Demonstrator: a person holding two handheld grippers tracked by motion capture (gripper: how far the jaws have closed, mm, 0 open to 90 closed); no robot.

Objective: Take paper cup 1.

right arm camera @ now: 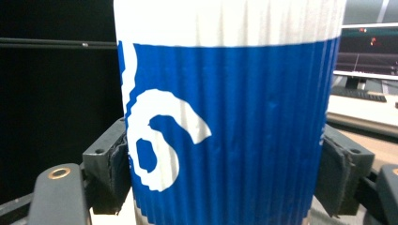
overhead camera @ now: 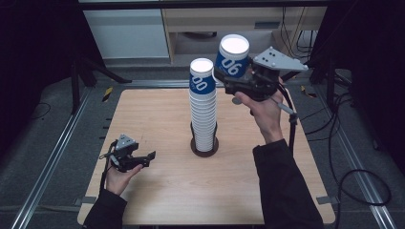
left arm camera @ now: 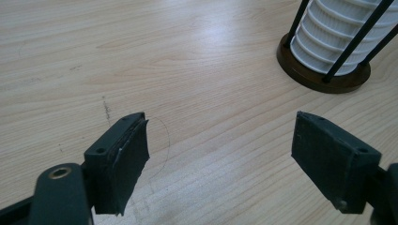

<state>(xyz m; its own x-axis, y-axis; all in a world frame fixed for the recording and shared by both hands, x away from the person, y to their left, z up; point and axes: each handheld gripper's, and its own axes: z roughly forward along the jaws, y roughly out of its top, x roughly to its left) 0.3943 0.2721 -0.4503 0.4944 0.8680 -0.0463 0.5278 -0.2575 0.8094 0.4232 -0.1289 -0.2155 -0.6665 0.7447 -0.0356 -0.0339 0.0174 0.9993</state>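
A tall stack of blue-and-white paper cups point(overhead camera: 203, 105) stands upside down in a dark round holder point(overhead camera: 205, 146) at the middle of the wooden table point(overhead camera: 162, 191). My right gripper point(overhead camera: 228, 78) is raised to the right of the stack's top, shut on a single blue-and-white cup point(overhead camera: 232, 56), which hangs in the air slightly tilted. In the right gripper view the cup point(right arm camera: 225, 122) sits between both pads point(right arm camera: 117, 168). My left gripper point(overhead camera: 145, 158) rests low over the table at front left, open, with nothing between its pads point(left arm camera: 131, 154). The holder's base point(left arm camera: 324, 77) and lower cups point(left arm camera: 328, 33) lie ahead of it.
Metal rails point(overhead camera: 52, 157) run along both sides of the table. Cables point(overhead camera: 348, 176) lie on the floor at the right. A white cabinet point(overhead camera: 126, 31) and shelving stand behind the table's far edge.
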